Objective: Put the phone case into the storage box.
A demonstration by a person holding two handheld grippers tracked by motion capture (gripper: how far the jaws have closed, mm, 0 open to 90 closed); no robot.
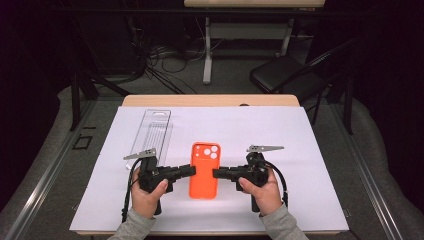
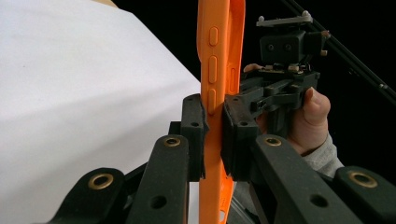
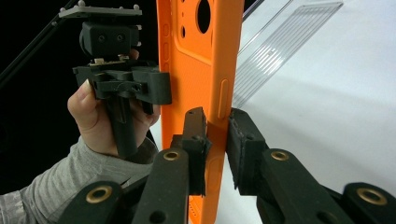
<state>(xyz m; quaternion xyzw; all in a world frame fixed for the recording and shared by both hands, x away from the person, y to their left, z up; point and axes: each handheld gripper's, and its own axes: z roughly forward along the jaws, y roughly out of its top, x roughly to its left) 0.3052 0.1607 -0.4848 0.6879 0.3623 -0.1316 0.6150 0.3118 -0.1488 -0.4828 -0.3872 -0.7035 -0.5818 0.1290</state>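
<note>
1. A bright orange, rectangular silicone phone case (image 1: 204, 170) is seen in the high view over a white paper sheet (image 1: 300, 165) on the table, between the two grippers.
2. Its left edge is clamped by the left gripper (image 1: 192, 170), whose pads press both faces.
3. Its right edge is pinched by the right gripper (image 1: 216, 173), jaws nearly closed on it.
4. A clear plastic ribbed tray (image 1: 152, 131) lies beyond the left gripper, apart.

Orange phone case (image 2: 215, 70) cut off at top and bottom edges in both claw views, its gripped rim hidden between pads, clear tray (image 3: 280, 46) partly hidden behind it, surface (image 1: 280, 125) cropped at high view's bottom
</note>
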